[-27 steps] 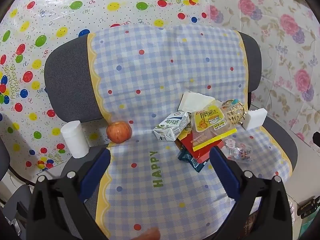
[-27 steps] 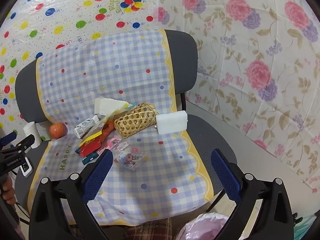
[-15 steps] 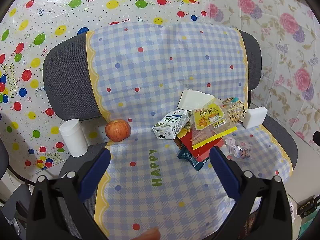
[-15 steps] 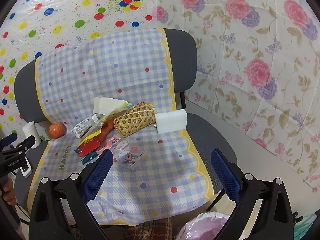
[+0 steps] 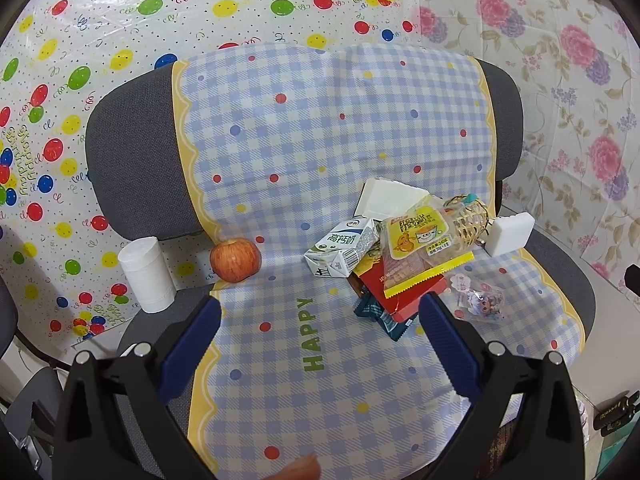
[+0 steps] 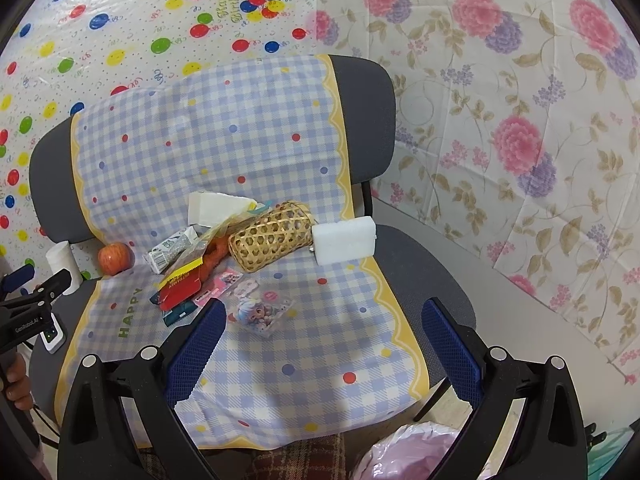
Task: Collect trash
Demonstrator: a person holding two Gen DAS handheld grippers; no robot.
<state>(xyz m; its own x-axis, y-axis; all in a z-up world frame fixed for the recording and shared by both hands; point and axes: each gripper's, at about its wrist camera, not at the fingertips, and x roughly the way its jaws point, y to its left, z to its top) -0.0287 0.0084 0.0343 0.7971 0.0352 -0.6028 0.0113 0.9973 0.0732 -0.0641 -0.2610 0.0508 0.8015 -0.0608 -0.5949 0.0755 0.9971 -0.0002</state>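
Observation:
A pile of trash lies on a chair seat covered by a blue checked cloth (image 5: 312, 392): a crushed milk carton (image 5: 340, 246), a yellow snack wrapper (image 5: 420, 250), red and dark wrappers (image 5: 392, 296), a white folded paper (image 5: 388, 198) and a clear toy packet (image 5: 480, 298). In the right wrist view the same carton (image 6: 170, 248), wrappers (image 6: 180, 286) and toy packet (image 6: 260, 310) show. My left gripper (image 5: 320, 316) is open and empty, hovering short of the pile. My right gripper (image 6: 320, 320) is open and empty, above the seat's front right.
An apple (image 5: 235, 259) and a white paper roll (image 5: 146, 274) sit at the seat's left. A woven basket (image 6: 272, 235) and a white foam block (image 6: 344, 240) lie at the right. A pink plastic bag (image 6: 404, 456) is below the seat's front edge.
Both views have shifted only slightly; the left gripper has edged a little closer to the seat. Nothing was picked up or moved.

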